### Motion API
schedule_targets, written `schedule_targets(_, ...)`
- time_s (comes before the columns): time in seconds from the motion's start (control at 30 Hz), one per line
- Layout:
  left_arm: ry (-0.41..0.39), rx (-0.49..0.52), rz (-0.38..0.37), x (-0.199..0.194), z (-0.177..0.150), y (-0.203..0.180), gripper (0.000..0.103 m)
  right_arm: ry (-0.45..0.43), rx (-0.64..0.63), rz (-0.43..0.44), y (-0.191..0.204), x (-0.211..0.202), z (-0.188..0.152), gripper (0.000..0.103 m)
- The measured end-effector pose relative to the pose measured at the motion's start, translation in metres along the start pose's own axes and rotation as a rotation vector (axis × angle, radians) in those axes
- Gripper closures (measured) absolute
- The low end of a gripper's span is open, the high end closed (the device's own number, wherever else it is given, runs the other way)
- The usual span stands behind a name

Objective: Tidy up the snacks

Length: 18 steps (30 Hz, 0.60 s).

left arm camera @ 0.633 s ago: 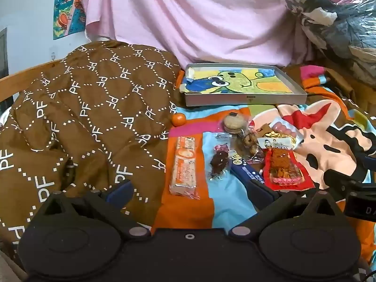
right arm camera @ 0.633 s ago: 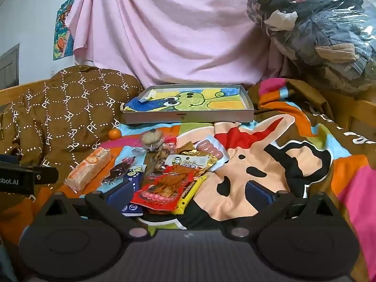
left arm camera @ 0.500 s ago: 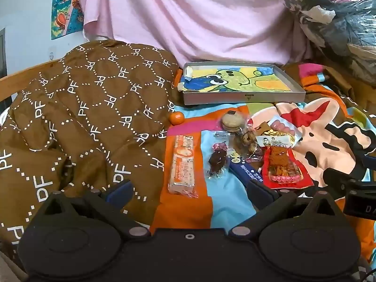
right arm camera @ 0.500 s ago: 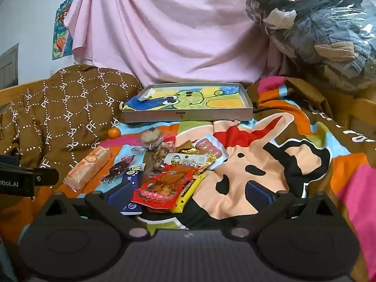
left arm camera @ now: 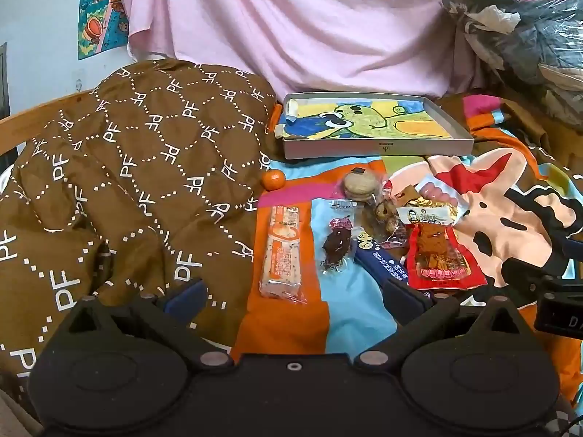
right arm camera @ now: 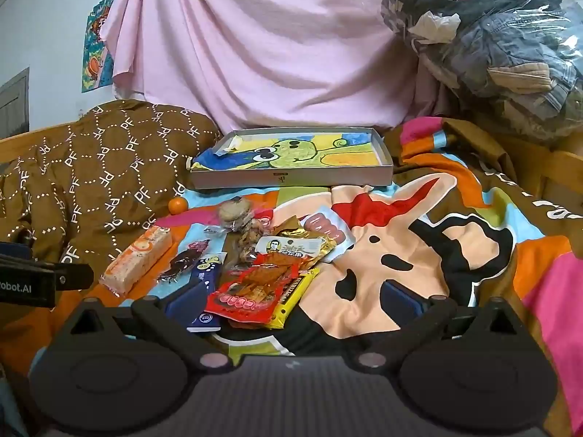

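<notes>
- Left gripper (left arm camera: 291, 293): jaws wide, nothing between the pads. It hovers over the bed, angled down toward the snack cluster.
- Right gripper (right arm camera: 291, 302): jaws wide and empty, with the red packet (right arm camera: 251, 289) and the yellow bar (right arm camera: 293, 296) lying just ahead of its left finger.
- Snacks: all lie loose on the cartoon bedspread (left arm camera: 503, 196), mid-bed, between the grippers and the shallow box (left arm camera: 375, 147) toward the far edge. The box appears to hold no snacks yet.
- Key relation: the long biscuit pack (left arm camera: 283, 255) lies straight ahead of the left gripper, its long axis running away from the jaws toward the box. The left gripper is the nearer one; a grasp across the pack's narrow width looks workable.
- Materials: biscuit pack is a firm rectangular bar in clear crinkled film; the dark dried-fruit sachet (left arm camera: 337, 245) beside it is flat and limp; the red packet is glossy and flexible; the small orange (left arm camera: 273, 179) is round and may roll.
- Brown quilt (left arm camera: 127, 182): soft, bunched along the bed's left edge.
</notes>
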State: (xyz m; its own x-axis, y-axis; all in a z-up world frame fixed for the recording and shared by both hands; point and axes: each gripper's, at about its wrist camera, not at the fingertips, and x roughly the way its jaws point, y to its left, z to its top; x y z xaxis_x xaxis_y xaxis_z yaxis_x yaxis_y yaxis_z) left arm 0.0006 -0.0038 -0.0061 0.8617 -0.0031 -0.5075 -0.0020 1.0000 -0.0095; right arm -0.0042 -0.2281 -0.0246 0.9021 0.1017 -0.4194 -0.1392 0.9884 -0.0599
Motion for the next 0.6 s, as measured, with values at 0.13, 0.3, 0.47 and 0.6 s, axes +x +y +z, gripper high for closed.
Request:
schedule_targets(0.13, 0.001, 0.0, 0.0, 0.0001, 0.0005, 0.0003, 0.001, 0.001, 0.003, -0.003, 0.0038, 0.0006, 0.0004, 0.0)
schedule_targets(0.3, 0.002, 0.001, 0.0, 0.0, 0.0009, 0.0002, 0.001, 0.002, 0.003, -0.003, 0.0033, 0.0006, 0.0, 0.0)
schedule_targets(0.47, 0.003, 0.002, 0.0, 0.0, 0.0011, 0.0005, 0.001, 0.005, 0.003, -0.002, 0.0033, 0.0011, -0.0001, 0.0)
schedule_targets(0.6, 0.004, 0.002, -0.001, 0.0002, 0.0011, 0.0007, 0.001, 0.006, 0.002, -0.003, 0.0043, 0.0023, -0.0002, 0.0)
